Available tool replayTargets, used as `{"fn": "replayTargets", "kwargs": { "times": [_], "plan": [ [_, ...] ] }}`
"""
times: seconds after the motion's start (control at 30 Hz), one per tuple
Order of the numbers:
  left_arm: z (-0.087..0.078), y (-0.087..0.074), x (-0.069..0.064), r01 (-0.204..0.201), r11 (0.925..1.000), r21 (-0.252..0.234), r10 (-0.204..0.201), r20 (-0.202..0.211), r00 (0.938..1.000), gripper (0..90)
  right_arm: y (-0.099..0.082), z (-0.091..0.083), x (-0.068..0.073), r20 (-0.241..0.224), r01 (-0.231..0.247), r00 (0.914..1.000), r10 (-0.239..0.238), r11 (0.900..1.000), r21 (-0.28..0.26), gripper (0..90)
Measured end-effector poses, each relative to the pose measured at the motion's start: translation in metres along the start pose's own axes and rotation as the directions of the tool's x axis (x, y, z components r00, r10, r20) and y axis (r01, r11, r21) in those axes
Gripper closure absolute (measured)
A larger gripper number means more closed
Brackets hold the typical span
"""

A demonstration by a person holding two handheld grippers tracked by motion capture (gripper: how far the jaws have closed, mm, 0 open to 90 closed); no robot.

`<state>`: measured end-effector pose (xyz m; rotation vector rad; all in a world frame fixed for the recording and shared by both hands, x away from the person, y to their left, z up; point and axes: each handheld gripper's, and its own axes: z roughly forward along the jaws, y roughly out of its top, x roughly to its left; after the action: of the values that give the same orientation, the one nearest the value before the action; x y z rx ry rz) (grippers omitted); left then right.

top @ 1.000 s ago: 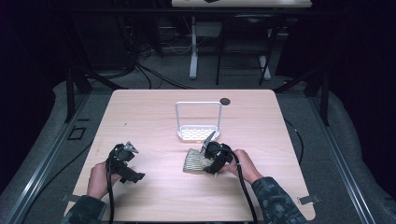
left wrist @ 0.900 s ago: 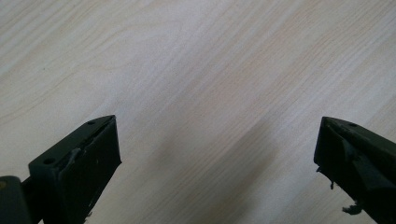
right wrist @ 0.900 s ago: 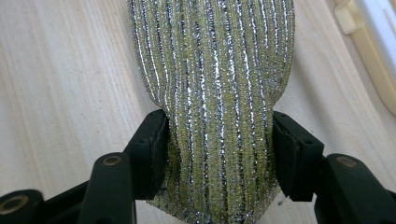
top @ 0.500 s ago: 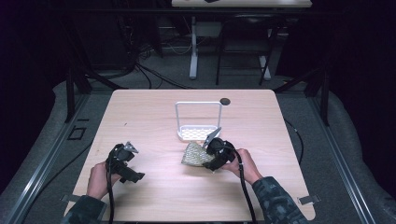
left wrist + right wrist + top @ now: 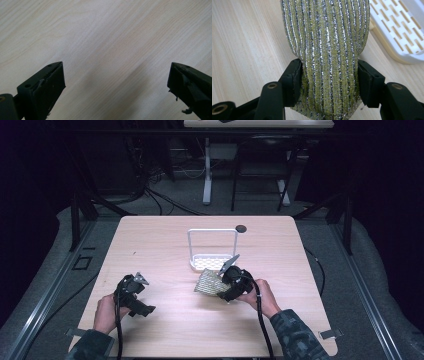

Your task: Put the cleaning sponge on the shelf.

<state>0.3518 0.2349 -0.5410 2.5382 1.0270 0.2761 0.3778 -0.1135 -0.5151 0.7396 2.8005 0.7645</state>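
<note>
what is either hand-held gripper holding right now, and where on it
The right hand-held gripper pinches the yellow-and-silver scrubbing sponge across its width near one end. The left hand-held gripper stands open, holding nothing.

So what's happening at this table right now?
A person works at a wooden table with a gripper in each hand. The right gripper has its fingers squeezed on a yellow-and-silver scrubbing sponge, held just off the table beside a white slotted holder. The left gripper hangs open over bare wood, holding nothing.
</note>
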Motion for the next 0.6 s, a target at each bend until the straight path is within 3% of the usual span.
{"fn": "replayTargets", "kwargs": {
  "times": [0.6],
  "plan": [
    [-0.0012, -0.0003, -0.0002, -0.007, 1.0000, 0.002, 0.007, -0.006, 1.0000, 1.8, 0.0050, -0.0108, 0.0004, 0.051, -0.058, 0.9968, 0.061, 0.9965, -0.061, 48.9]
  ]
}}
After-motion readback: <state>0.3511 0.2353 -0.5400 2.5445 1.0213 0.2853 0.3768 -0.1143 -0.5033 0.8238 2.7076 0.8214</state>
